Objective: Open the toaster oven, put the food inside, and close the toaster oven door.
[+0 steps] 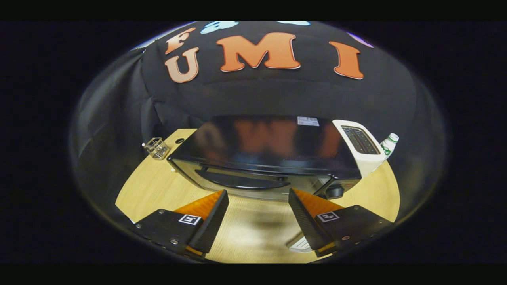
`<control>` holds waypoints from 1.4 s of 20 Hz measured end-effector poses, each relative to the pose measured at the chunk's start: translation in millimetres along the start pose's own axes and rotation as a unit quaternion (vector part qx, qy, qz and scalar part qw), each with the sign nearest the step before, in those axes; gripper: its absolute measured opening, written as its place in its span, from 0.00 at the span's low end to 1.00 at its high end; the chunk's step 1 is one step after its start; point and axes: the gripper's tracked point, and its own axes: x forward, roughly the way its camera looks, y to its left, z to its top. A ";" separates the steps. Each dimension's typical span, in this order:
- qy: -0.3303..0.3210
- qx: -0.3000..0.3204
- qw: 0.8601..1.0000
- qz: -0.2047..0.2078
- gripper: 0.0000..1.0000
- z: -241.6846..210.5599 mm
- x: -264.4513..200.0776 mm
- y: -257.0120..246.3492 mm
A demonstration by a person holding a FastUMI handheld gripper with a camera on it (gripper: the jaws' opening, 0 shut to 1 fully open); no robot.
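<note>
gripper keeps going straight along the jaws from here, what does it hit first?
Most likely the toaster oven, around its closed door handle, which sits just ahead of the open gripper. Only bare table lies between the jaws. Depth is hard to judge in the fisheye view.

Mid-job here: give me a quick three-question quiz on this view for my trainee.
1. True or false: the oven door is open.
2. What sits against the oven's side, before the bottle? A) toaster B) kettle C) bowl
3. Fill in: the tool is ____, its fingers wide apart over bare table, just short of the oven handle.

Key: 1 false, the door is shut. 2 A, the white toaster. 3 open.
</note>
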 end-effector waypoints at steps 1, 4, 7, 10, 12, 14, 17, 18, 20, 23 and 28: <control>-0.013 0.004 1.000 -0.002 0.90 8.2 -7.3 -4.3; -0.064 0.019 0.998 -0.005 0.90 40.7 -36.6 -16.1; -0.141 0.014 0.990 -0.016 0.90 88.0 -74.7 -35.8; -0.220 -0.002 0.975 -0.041 0.90 140.0 -121.9 -63.8; -0.268 -0.013 0.962 -0.061 0.90 166.7 -152.4 -80.1; -0.318 -0.021 0.945 -0.074 0.90 194.8 -184.9 -90.0; -0.373 -0.029 0.924 -0.081 0.90 225.2 -228.3 -100.8; -0.387 -0.031 0.919 -0.076 0.90 231.3 -239.3 -100.6; -0.409 -0.024 0.910 -0.070 0.91 244.9 -256.4 -100.7; -0.427 -0.014 0.902 -0.070 0.94 253.9 -273.4 -106.2; -0.442 -0.037 0.894 -0.067 0.97 255.5 -289.1 -103.9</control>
